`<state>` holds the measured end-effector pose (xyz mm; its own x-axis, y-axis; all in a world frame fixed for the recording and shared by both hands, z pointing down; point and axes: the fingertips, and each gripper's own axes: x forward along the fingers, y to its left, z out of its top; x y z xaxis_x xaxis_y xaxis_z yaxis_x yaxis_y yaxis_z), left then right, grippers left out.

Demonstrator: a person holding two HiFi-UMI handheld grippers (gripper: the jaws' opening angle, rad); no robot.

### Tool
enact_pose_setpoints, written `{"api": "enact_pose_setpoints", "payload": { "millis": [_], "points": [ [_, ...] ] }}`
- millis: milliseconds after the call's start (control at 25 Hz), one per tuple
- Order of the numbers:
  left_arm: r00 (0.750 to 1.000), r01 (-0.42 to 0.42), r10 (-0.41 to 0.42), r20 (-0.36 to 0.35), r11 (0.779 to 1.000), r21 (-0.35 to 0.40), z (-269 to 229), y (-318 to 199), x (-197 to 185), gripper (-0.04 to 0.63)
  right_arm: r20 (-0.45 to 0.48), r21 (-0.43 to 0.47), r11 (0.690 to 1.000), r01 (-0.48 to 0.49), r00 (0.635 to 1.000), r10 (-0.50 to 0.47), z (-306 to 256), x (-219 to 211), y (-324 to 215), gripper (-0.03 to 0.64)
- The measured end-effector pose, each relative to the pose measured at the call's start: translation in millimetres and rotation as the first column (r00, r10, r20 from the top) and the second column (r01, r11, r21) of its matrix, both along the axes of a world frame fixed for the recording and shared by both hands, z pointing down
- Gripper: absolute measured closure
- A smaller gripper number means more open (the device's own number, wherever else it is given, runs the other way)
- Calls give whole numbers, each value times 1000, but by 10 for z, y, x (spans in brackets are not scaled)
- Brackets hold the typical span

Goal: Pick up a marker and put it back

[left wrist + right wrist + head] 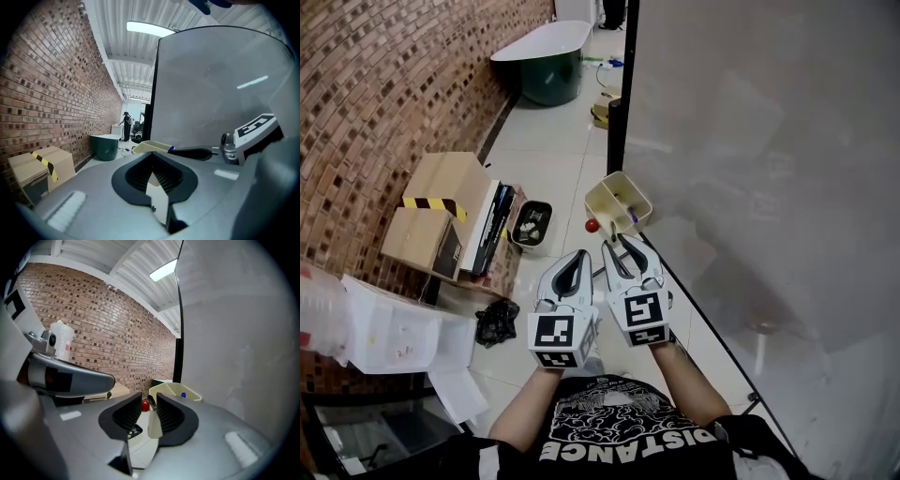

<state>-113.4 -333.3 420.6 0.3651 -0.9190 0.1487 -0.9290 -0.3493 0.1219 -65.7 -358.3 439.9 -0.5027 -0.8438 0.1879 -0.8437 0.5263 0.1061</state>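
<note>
A cream marker tray hangs on the lower edge of a grey whiteboard, with a blue-capped marker showing inside it. My right gripper is just below the tray. In the right gripper view its jaws stand narrow and parallel, shut on a small dark marker at their tips. My left gripper hangs beside it on the left. Its jaw tips meet with nothing between them. The tray lies just ahead of it.
A red round knob sits left of the tray. Cardboard boxes and a dark bin stand by the brick wall. A green tub is farther off. The board's black post rises beside the tray. Papers lie at lower left.
</note>
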Motion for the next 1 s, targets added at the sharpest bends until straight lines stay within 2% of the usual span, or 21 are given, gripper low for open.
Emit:
{"api": "enact_pose_setpoints", "payload": {
  "millis": [440,1000],
  "points": [
    [1000,-18,18,8,1000,-8,31,-147,-42,589,-36,9,997,-74,997,74,51,43,-178,581],
    [1000,-18,18,-2,1000,18,-83,-13,46,589,-12,47,996,-77,997,78,-158,117,21,583]
  ]
}}
